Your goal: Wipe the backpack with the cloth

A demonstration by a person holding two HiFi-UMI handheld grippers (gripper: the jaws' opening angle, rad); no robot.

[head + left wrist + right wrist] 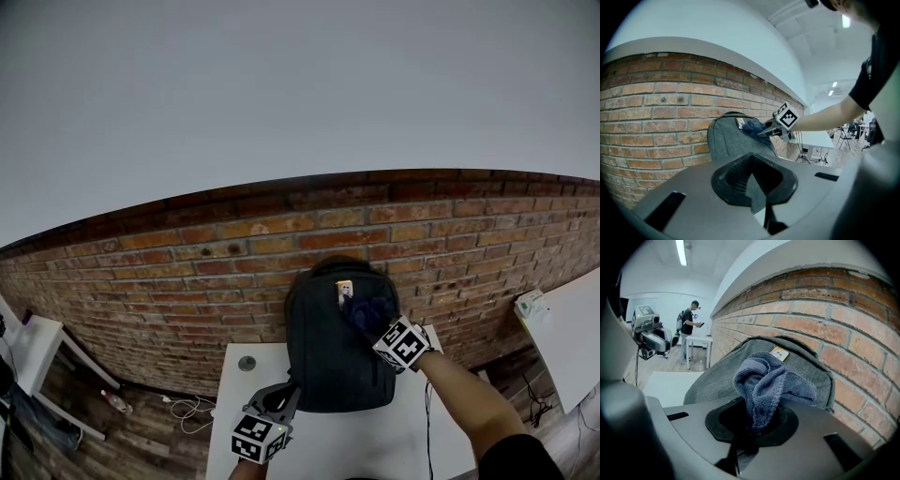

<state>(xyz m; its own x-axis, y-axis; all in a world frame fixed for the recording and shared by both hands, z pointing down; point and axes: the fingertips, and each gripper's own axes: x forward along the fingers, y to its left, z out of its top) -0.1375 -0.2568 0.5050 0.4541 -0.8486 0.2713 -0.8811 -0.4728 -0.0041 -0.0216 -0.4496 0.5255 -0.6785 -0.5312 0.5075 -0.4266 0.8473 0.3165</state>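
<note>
Right gripper (753, 428) pinches nubby cloth (764, 380) against woven backpack (717, 376)

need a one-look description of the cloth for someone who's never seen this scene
Start at the brick wall: a dark grey backpack stands upright in front of it on a white table. High on the backpack's front, beside a small yellowish label, the right gripper is shut on the cloth. It is the only soft, crumpled thing there: blue-grey terry, bunched into folds.

The white table (394, 441) carries an upright dark backpack (333, 347) and a small grey disc (247, 363).
</note>
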